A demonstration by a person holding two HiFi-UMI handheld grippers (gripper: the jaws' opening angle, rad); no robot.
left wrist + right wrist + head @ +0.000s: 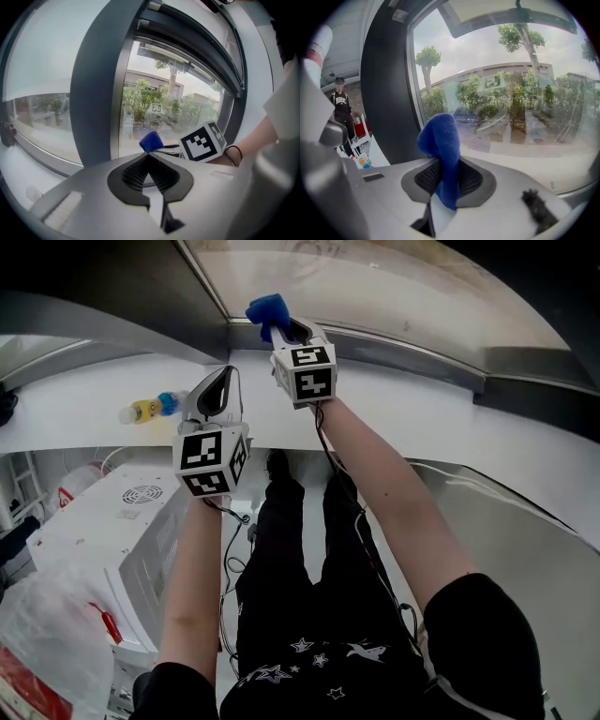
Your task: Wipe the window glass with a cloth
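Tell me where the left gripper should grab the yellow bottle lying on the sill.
Probably across its yellow middle, from above, jaws opened first. The bottle lies on its side along the white sill, leaving its rounded sides free; the left gripper is nearest and empty.

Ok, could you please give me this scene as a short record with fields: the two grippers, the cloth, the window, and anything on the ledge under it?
left gripper: jaws together, nothing between them
right gripper: jaws shut on the soft blue cloth, which is raised in front of the glass
clear window glass: trees and buildings show through; contact with the cloth cannot be told
dark grey window frame post: just left of the cloth
white ledge: a small yellow bottle with a blue end lies on it
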